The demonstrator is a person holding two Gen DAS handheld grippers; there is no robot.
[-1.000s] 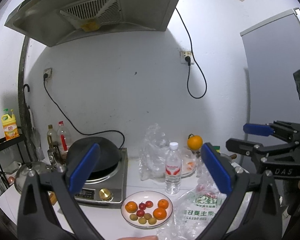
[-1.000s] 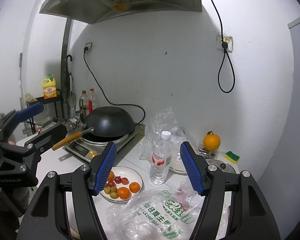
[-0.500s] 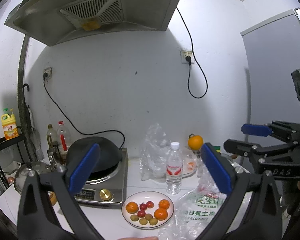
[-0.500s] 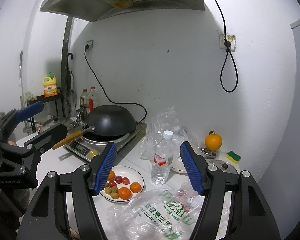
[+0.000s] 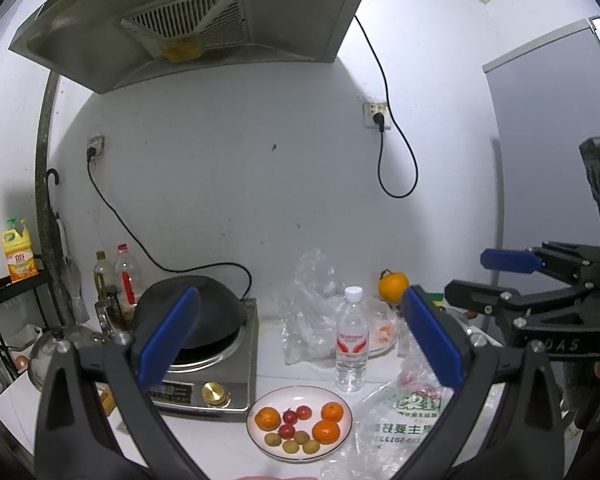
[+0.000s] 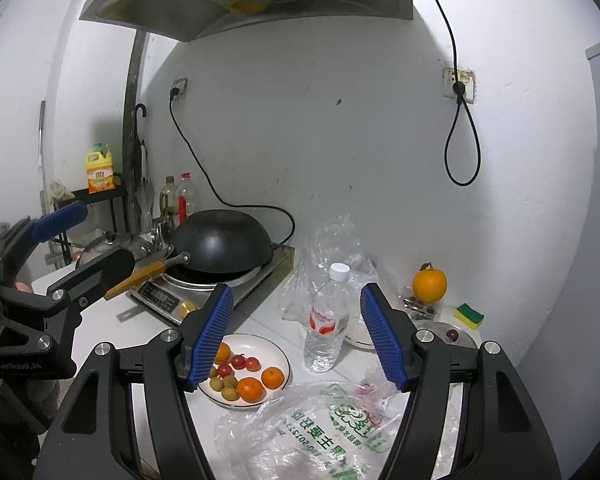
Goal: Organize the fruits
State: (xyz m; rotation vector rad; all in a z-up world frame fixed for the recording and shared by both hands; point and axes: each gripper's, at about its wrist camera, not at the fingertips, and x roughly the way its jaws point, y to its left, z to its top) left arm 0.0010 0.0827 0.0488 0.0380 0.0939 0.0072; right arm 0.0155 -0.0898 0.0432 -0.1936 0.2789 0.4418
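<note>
A white plate (image 5: pixel 300 394) (image 6: pixel 256 344) on the white counter holds three small oranges (image 5: pixel 326 431) (image 6: pixel 251 389), three red fruits (image 5: pixel 303 412) (image 6: pixel 238 361) and several green-yellow ones (image 5: pixel 290 447) (image 6: pixel 229 393). A larger orange (image 5: pixel 393 286) (image 6: pixel 429 285) sits at the back by the wall. My left gripper (image 5: pixel 300 332) (image 6: pixel 88 240) hangs open above the counter, short of the plate. To its right my right gripper (image 6: pixel 298 332) (image 5: pixel 488 278) is open too, above the plate and a printed plastic bag (image 6: pixel 320 436) (image 5: pixel 404 412). Neither holds anything.
A water bottle (image 5: pixel 352 340) (image 6: pixel 326 320) stands just behind the plate. A black wok (image 6: pixel 222 246) rests on an induction cooker (image 5: pixel 220 384) to the left. Crumpled clear bags (image 6: pixel 328 248) lie at the back, a sponge (image 6: pixel 468 314) at the right. A range hood hangs overhead.
</note>
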